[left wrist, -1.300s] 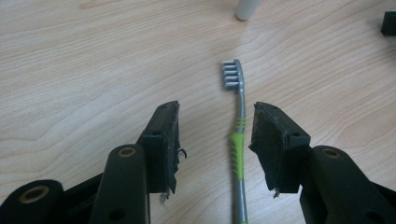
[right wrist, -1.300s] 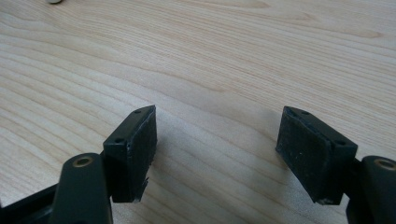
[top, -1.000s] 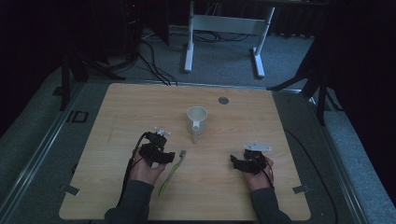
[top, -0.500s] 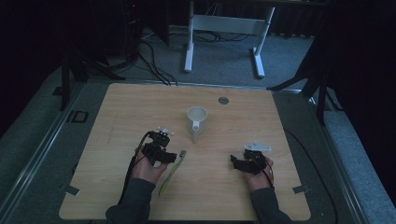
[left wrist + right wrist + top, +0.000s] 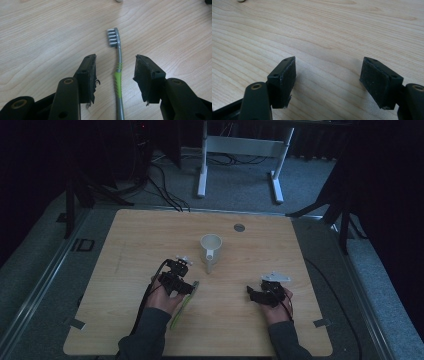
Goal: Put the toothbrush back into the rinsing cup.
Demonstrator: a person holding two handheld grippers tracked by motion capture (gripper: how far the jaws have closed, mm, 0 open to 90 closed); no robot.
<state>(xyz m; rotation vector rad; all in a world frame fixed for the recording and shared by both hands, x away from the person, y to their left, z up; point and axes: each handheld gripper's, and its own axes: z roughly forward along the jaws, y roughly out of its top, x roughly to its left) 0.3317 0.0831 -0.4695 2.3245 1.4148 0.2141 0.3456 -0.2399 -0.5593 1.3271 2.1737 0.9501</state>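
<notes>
- Left tongs (image 5: 115, 75) hovering low over the bench (image 5: 125, 245), jaws spread and released, straddling the toothbrush (image 5: 118, 82) without pressing on it; gap showing on both sides of the handle.
- Toothbrush lying flat on the bench between the left tongs' pads (image 5: 88, 75), handle running back under the tongs, bristle head (image 5: 113, 37) sticking out just ahead of the tips.
- Long axis lining up with the left tongs' reach: head pointing away from the hand, tail toward the wrist. In the high view the green handle (image 5: 181, 307) is trailing back beside the left forearm.
- Handling, judging by looks: light, thin, stiff plastic, probably slick on the grey shaft; likely rolling or twisting if pinched off-centre.
- Best hold looking like the green ribbed grip section sitting right between the pads; jaws closing across the handle, not along it.
- White mug (image 5: 210, 251) standing upright ahead of the left tongs, to their right, handle facing the person, apart from the brush.
- Right tongs (image 5: 328, 80) resting well apart to the right, jaws wide and released, nothing between them, bare bench wood under them.
</notes>
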